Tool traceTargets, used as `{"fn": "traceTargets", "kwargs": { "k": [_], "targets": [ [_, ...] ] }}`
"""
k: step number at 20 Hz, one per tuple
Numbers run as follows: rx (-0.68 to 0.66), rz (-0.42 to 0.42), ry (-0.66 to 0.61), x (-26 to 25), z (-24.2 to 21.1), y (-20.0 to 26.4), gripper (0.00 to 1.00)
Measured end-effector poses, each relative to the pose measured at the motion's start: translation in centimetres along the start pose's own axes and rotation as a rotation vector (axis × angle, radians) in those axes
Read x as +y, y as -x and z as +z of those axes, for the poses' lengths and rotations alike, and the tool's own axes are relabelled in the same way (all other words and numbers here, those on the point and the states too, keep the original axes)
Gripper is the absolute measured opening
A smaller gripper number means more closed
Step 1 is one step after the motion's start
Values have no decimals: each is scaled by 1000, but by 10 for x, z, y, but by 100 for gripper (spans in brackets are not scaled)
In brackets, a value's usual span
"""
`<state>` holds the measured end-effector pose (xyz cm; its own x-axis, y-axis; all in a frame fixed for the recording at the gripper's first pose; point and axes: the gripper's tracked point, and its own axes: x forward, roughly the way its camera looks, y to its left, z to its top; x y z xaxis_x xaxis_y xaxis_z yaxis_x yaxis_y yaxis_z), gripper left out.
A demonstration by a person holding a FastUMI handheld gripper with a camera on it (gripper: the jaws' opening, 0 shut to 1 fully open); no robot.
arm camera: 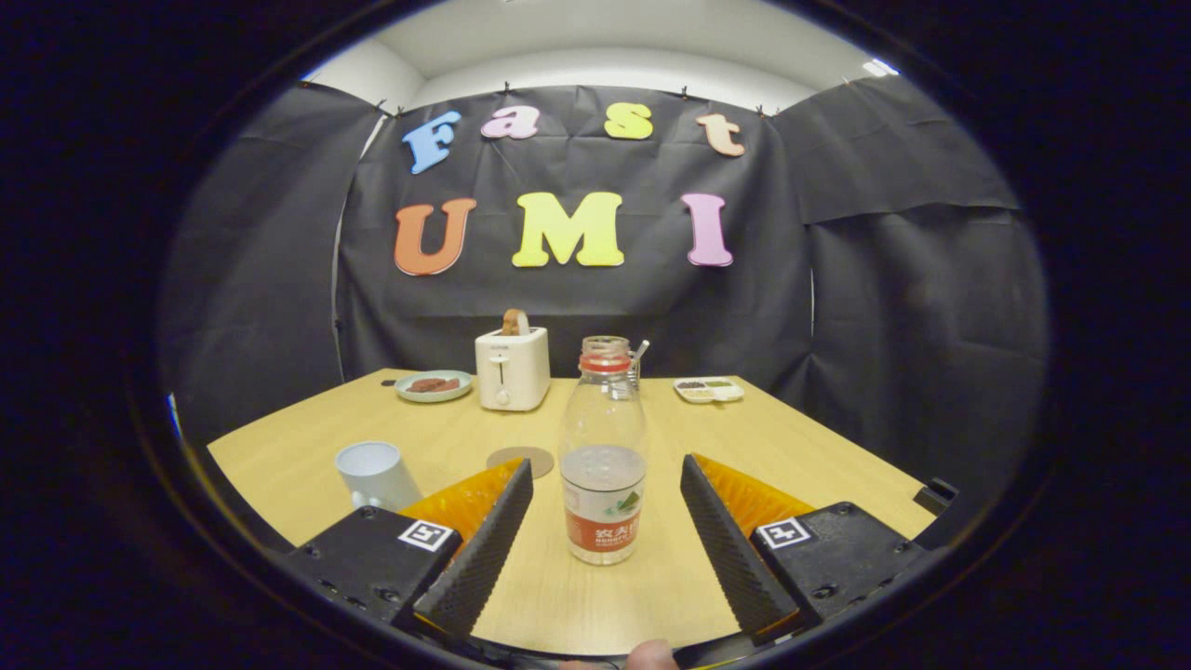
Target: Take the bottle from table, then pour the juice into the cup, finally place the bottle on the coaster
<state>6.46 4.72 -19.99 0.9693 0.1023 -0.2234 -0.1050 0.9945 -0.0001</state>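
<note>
A clear plastic bottle (603,456) with no cap, a red neck ring and a red-and-white label stands upright on the wooden table (819,456); it is partly filled with liquid. It stands between the fingers of my gripper (605,470), which is open, with a gap on each side of the bottle. A white cup (375,473) stands left of the left finger. A round brown coaster (520,461) lies flat just beyond the left fingertip, left of the bottle.
At the back of the table stand a white toaster (511,368) with bread in it, a plate (434,385) with food to its left, and a small divided white tray (709,390) to the right. A fingertip (649,655) shows at the near edge.
</note>
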Motion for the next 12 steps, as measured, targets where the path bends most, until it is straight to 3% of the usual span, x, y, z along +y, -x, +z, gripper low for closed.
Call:
{"fn": "traceTargets", "kwargs": {
  "k": [6, 12],
  "targets": [
    [34, -20, 4, 2, -28, -42, 100],
    [63, -14, -73, 6, -33, -59, 100]
  ]
}}
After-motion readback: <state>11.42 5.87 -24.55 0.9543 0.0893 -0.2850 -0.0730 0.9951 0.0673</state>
